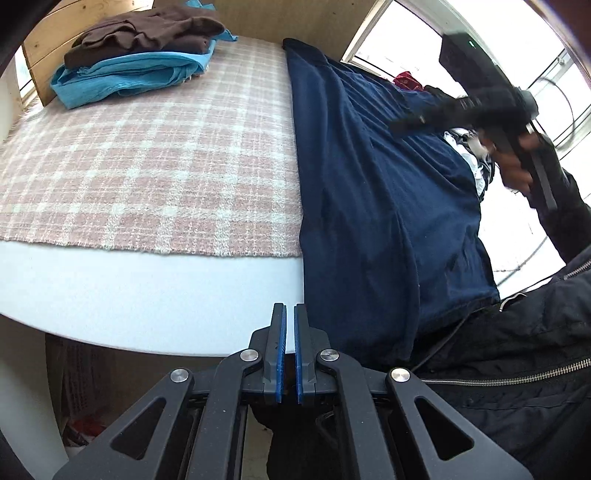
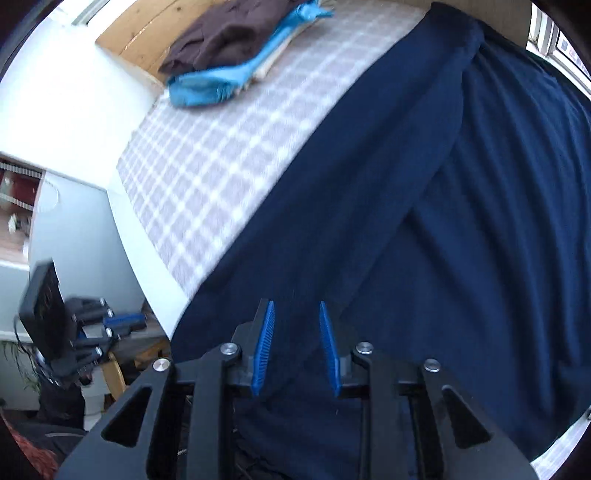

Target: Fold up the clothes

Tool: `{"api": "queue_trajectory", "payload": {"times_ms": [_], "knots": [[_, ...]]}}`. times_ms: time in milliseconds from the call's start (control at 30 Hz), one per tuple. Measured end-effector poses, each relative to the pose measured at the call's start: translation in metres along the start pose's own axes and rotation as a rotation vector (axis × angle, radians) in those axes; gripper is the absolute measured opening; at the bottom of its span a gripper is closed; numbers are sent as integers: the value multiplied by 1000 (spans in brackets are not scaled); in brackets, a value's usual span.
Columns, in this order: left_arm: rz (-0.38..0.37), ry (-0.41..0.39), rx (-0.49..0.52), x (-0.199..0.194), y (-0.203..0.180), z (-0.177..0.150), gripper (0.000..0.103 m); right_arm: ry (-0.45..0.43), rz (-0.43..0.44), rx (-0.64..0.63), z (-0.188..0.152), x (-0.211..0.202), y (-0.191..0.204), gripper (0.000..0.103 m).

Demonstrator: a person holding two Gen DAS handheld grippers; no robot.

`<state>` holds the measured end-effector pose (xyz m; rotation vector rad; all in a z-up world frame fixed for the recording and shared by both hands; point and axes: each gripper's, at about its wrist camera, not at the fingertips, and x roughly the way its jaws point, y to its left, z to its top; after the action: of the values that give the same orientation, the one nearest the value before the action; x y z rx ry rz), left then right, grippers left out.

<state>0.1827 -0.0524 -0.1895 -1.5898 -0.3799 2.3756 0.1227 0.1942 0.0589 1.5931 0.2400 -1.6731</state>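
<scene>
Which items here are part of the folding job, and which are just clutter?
Job:
- navy garment, spread over the table edge
- folded brown garment stacked on the folded light blue garment
- left claw, shut on nothing
- right claw, open above the navy cloth

Lying about:
- checked cloth covering the white table
- red item by the window

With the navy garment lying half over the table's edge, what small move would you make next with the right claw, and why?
Probably lower the right claw and close it on the navy garment just below. Its jaws stand apart with nothing between them, directly over a long fold, while the left claw is shut and empty off the table edge.
</scene>
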Motion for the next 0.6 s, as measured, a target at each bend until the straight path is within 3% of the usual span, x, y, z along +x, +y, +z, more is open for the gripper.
{"api": "queue_trajectory", "payload": {"times_ms": [67, 233, 333, 400, 467, 600], "knots": [[-30, 3, 15, 5, -2, -2, 2, -11, -3, 22, -36, 5, 11, 26], [-89, 52, 83, 16, -3, -9, 2, -29, 145, 137, -88, 22, 38, 26], [-112, 65, 143, 11, -8, -12, 2, -6, 69, 141, -117, 21, 47, 26], [-135, 74, 188, 7, -12, -17, 2, 25, -86, 187, -143, 2, 40, 26], [-151, 96, 244, 8, -20, -23, 2, -27, -177, 224, -163, -23, 36, 26], [-197, 120, 324, 14, -37, -30, 2, -129, -43, 238, -169, -33, 53, 28]]}}
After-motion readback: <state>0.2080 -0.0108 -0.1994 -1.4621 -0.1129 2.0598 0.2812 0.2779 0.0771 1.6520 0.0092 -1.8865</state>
